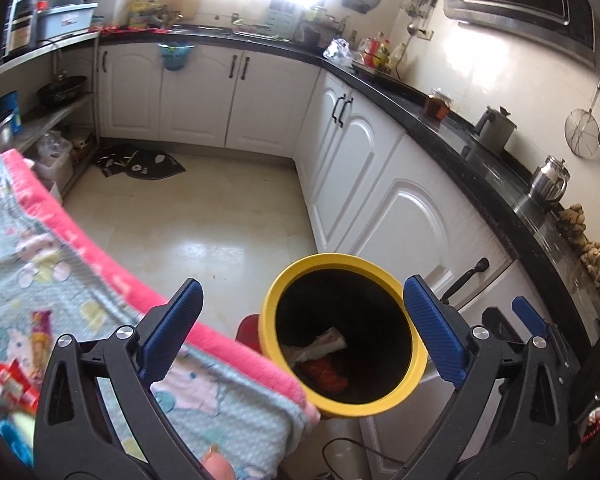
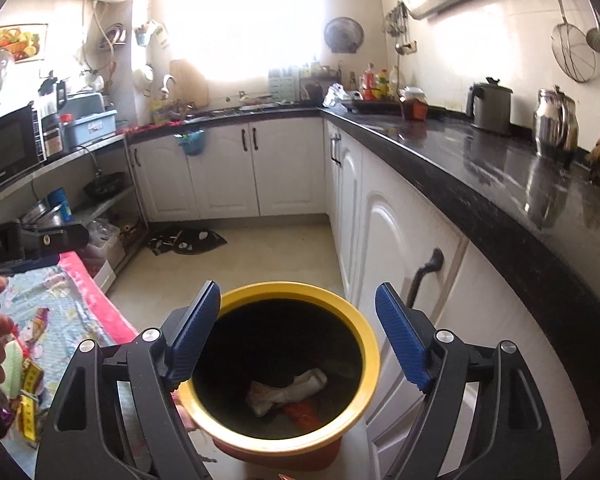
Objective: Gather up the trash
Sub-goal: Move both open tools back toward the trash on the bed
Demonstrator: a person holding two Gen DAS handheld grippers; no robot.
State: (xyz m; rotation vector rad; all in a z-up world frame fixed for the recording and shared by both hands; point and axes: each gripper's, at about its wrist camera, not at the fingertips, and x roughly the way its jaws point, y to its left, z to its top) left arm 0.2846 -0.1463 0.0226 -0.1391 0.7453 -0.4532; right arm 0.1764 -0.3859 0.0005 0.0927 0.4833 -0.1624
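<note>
A bright window (image 2: pixel 240 20) lets in so much sun that it looks all white. White wooden cupboard doors (image 2: pixel 224 168) with dark handles run along the back and the right side. A shiny black stone counter (image 2: pixel 480 160) sits on top of them. The floor is pale cream tile (image 1: pixel 204 220), and a dark crumpled cloth (image 1: pixel 140 162) lies on it (maybe a mat, it is hard to tell). A black microwave (image 2: pixel 8 148) stands on a grey metal shelf (image 2: pixel 80 152) on the left. The walls are shiny white tile (image 2: pixel 460 56).
</note>
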